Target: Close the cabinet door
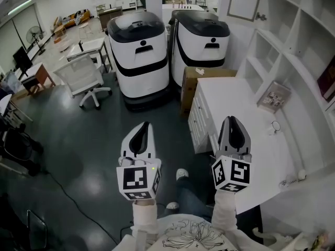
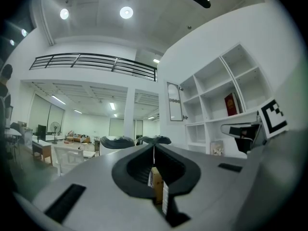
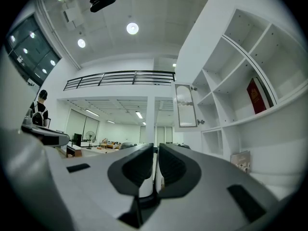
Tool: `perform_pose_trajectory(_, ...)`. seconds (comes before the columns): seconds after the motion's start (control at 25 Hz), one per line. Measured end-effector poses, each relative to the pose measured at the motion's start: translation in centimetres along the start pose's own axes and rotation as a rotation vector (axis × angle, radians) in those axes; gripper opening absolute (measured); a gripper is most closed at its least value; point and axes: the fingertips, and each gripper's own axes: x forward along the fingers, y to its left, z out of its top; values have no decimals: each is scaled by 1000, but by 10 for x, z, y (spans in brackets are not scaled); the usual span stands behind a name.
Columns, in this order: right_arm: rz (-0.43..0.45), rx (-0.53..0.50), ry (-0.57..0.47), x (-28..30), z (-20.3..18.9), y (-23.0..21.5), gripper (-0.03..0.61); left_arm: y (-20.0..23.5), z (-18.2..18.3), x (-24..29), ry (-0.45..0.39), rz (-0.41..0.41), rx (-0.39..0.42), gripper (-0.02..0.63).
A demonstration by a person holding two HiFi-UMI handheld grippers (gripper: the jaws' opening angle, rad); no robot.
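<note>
The cabinet door (image 1: 244, 1), a framed glass panel with a small knob, stands swung open at the top of the white shelf unit (image 1: 293, 46). It also shows far ahead in the left gripper view (image 2: 174, 101) and in the right gripper view (image 3: 186, 106). My left gripper (image 1: 145, 124) is shut and empty, held over the dark floor, well short of the door. My right gripper (image 1: 232, 118) is shut and empty too, above the white counter's near edge. Both point level toward the shelves, jaws together (image 2: 154, 139) (image 3: 155, 146).
A white counter with drawers (image 1: 246, 140) runs under the shelves, with a small picture (image 1: 275, 95) leaning at its back. Two large white-and-black machines (image 1: 138, 51) (image 1: 201, 38) and a cardboard box (image 1: 196, 82) stand ahead. A white office chair (image 1: 84, 77) is at left.
</note>
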Motion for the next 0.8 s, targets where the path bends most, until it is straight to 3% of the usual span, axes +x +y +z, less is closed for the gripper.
perform_pose_trajectory(0.36,-2,-13,-6,75,-10,-10,21,17,-5,71,9,15,8,5)
perform_pose_trajectory(0.8,-15,-28,-40,216,-7,-48,23,31,11,209,-8,19,36,5)
